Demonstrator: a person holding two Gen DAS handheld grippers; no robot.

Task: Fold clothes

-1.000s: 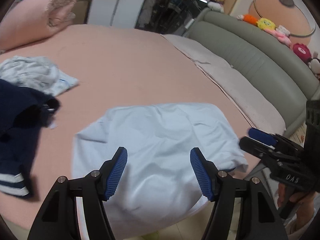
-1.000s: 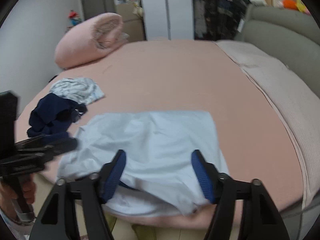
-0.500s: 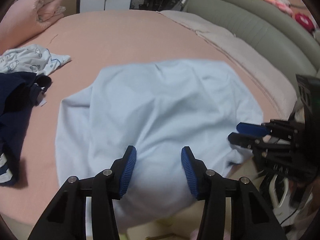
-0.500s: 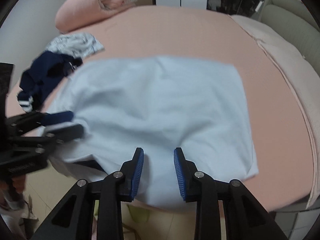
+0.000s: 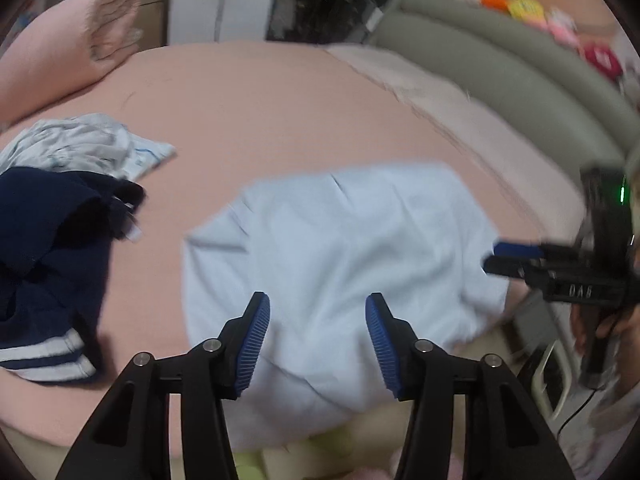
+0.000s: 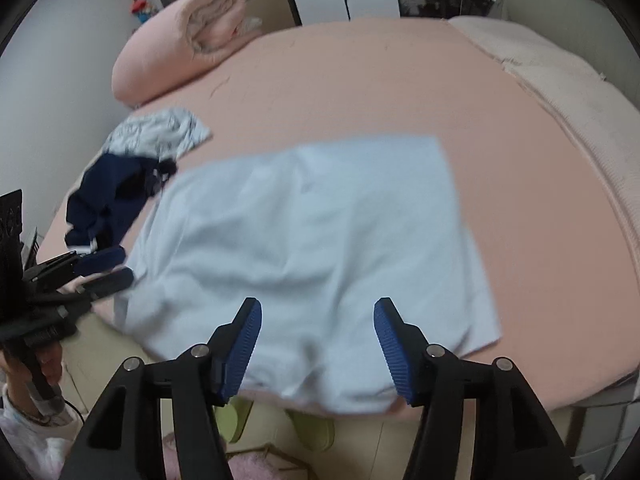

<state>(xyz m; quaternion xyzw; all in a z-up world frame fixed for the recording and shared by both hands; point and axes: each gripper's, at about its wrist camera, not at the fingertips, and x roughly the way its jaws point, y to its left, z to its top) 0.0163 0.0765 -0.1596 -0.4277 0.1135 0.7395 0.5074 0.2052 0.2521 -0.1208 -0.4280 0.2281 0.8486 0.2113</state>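
Note:
A pale blue garment [image 5: 340, 256] lies spread on the pink bed [image 5: 260, 92], its near edge hanging over the bed's front edge; it also shows in the right wrist view [image 6: 320, 240]. My left gripper [image 5: 316, 344] is open and empty above its near edge, and shows at the left of the right wrist view [image 6: 106, 268]. My right gripper [image 6: 318, 348] is open and empty over the garment's near edge, and shows at the right of the left wrist view [image 5: 504, 258].
A dark navy garment with white stripes [image 5: 48, 248] and a white patterned garment [image 5: 84, 148] lie on the bed's left. A rolled pink quilt [image 6: 180, 40] sits at the far left. A grey-green headboard [image 5: 500, 80] with plush toys stands right. Green slippers [image 6: 312, 430] lie on the floor.
Both grippers narrowed their jaws over the garment half a second ago and have opened again. Both have pulled back and risen a little; the garment stays on the bed.

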